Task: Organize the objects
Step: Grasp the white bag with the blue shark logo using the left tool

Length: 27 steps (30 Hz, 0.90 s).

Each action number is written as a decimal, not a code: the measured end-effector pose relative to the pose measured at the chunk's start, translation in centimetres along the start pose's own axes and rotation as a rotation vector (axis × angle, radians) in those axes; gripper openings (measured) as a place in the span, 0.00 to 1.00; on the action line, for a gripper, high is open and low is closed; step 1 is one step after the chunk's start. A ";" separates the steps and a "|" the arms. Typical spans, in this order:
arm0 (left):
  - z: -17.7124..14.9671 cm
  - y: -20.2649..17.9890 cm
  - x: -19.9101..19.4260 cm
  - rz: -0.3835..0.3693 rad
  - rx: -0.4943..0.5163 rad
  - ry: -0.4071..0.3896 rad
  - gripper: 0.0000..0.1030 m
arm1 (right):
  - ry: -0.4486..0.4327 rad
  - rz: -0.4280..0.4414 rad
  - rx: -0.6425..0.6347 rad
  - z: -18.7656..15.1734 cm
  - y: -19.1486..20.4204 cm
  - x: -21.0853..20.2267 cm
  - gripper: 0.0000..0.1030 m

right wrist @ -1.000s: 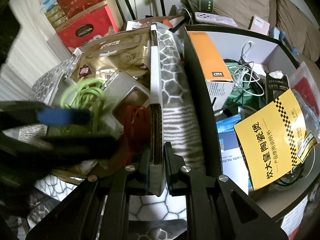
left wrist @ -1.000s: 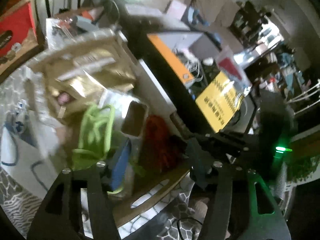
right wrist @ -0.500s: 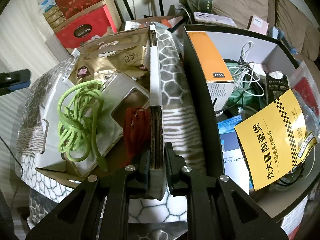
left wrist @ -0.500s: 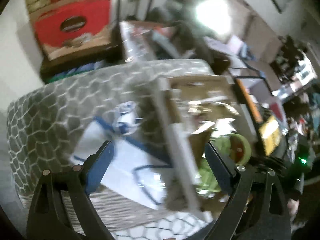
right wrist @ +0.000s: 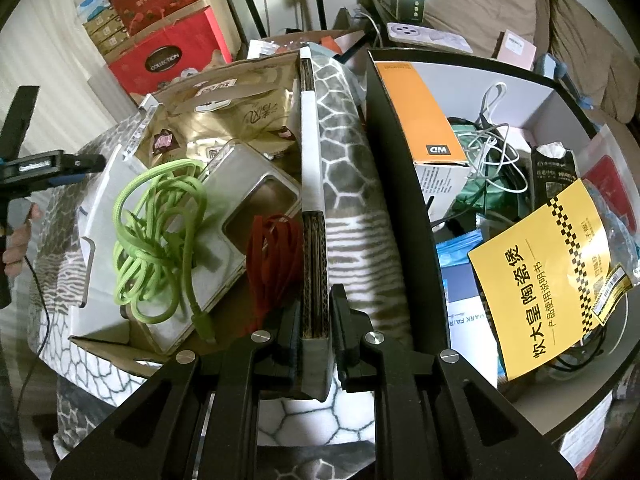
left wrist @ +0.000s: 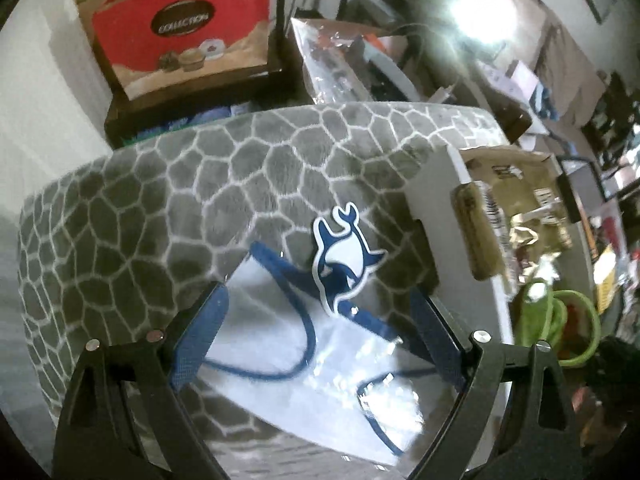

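Left wrist view: the left gripper [left wrist: 320, 344] is seen with its blue-padded jaws spread wide, having just been opening, and nothing is pressed between them. Directly ahead of the jaws and partly between them, a flat clear plastic pouch [left wrist: 320, 364] with dark blue trim and cord is laid on a grey cushion [left wrist: 160, 208] patterned with white cell outlines. A blue-and-white whale-shaped tag [left wrist: 344, 258] is seen just beyond the fingertips, at the pouch's far end. To the right of the gripper, the white wall of a cardboard box [left wrist: 436, 200] is seen, with gold packets and a green cord inside.

Right wrist view: the right gripper [right wrist: 316, 332] is closed tight on the near edge of the cardboard box [right wrist: 314, 160], whose corrugated wall runs straight ahead from the jaws. To the left of that wall, inside the box, a bright green cord [right wrist: 156, 240] is tangled over a clear phone case [right wrist: 240, 224], with a red cord [right wrist: 276, 256] beside it and gold packets [right wrist: 232, 116] beyond. To the right, a black bin [right wrist: 396, 184] is filled with cables, an orange box and a yellow leaflet [right wrist: 548, 280].
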State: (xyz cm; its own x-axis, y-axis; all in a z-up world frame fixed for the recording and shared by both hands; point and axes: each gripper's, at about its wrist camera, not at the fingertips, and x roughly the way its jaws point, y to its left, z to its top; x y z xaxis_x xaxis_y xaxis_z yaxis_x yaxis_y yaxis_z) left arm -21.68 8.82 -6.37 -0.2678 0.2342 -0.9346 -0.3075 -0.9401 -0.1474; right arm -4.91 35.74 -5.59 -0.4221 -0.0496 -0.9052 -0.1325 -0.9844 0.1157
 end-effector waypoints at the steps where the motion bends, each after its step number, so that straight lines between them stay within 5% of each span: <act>1: 0.2 -0.3 0.3 0.007 0.010 0.001 0.87 | 0.001 0.000 0.000 0.0 0.0 0.0 0.14; 11: 1.2 -2.2 3.3 0.068 0.095 0.015 0.76 | 0.013 -0.001 0.000 -0.1 0.1 0.3 0.14; 14: 1.1 -2.8 3.4 0.124 0.148 0.006 0.64 | 0.013 -0.001 0.000 -0.2 0.1 0.4 0.14; 17: 1.2 -3.4 3.0 0.108 0.171 0.001 0.33 | 0.014 -0.002 0.000 -0.2 0.1 0.4 0.14; 23: 1.4 -2.9 2.8 0.072 0.148 0.014 0.30 | 0.015 -0.004 0.002 -0.3 0.2 0.5 0.14; 27: 1.7 -2.0 1.9 0.052 0.112 0.002 0.19 | 0.015 0.003 0.007 -0.2 0.2 0.4 0.14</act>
State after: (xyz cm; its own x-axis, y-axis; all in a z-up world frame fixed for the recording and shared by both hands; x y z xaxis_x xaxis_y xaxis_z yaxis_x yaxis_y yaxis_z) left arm -23.11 11.61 -7.34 -0.2845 0.1858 -0.9405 -0.3931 -0.9174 -0.0623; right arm -4.88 35.51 -6.03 -0.4094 -0.0549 -0.9107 -0.1373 -0.9831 0.1210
